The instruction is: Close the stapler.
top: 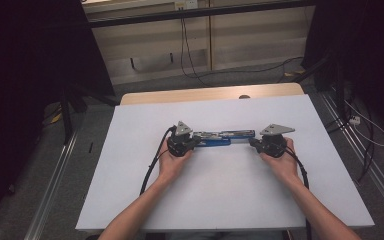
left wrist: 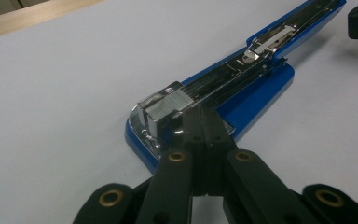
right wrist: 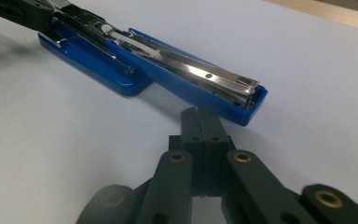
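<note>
A blue stapler [top: 220, 137] lies opened out flat in the middle of the white table [top: 230, 195]. Its base and metal magazine [left wrist: 256, 88] point to the left, and its blue top cover [right wrist: 186, 79] points to the right. A block of staples [left wrist: 168, 105] sits at the magazine's near end. My left gripper [top: 196, 141] is shut, and its tips [left wrist: 203, 123] rest against the stapler's left end beside the staples. My right gripper [top: 252, 141] is shut too, with its tips [right wrist: 201, 116] just short of the cover's end and nothing between the jaws.
A wooden strip [top: 210, 94] runs along the table's far edge. Cables [top: 187, 55] hang and trail on the floor behind it. Dark stands [top: 75, 100] flank the table, and metal rails [top: 55, 185] run along the floor on both sides.
</note>
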`<state>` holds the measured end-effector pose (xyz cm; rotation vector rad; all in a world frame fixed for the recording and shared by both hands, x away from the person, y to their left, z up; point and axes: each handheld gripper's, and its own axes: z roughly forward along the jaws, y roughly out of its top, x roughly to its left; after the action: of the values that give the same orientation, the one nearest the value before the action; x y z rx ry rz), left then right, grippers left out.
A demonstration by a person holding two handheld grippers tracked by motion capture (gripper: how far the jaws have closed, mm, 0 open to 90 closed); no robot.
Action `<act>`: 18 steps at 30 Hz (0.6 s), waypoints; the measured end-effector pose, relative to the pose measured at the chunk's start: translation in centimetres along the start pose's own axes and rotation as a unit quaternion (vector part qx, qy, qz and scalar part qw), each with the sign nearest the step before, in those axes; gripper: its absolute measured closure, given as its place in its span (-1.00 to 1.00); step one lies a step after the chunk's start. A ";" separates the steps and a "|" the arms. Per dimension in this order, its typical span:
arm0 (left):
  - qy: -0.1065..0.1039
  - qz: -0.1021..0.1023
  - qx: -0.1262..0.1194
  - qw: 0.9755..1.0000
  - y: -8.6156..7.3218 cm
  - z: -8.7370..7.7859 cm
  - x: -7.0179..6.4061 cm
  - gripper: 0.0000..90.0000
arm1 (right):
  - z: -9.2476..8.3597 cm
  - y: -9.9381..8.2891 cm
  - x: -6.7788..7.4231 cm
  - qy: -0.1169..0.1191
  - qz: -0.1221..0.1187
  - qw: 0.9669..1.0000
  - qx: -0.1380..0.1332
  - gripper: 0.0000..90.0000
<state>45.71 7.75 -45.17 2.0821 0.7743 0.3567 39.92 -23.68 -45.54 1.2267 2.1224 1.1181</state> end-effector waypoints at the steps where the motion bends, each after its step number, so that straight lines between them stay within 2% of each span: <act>1: 0.000 0.000 0.000 1.000 0.0 0.0 0.0 1.00 | 0.1 0.1 -0.1 -0.002 0.002 1.000 0.004 1.00; 10: 0.002 0.003 -0.005 1.000 -0.1 0.0 0.1 1.00 | 1.0 0.2 -0.2 0.000 0.008 0.999 0.036 1.00; 14: -0.005 -0.001 -0.003 1.000 0.0 0.1 0.0 1.00 | 0.9 0.2 -0.4 -0.001 0.014 1.000 0.028 1.00; 18: -0.005 -0.002 -0.003 1.000 0.0 0.1 0.1 1.00 | 1.1 0.3 -0.3 -0.003 0.011 0.999 0.038 1.00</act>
<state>45.77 7.76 -45.25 2.0741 0.7705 0.3453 41.01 -23.39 -45.97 1.2872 2.1707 1.0508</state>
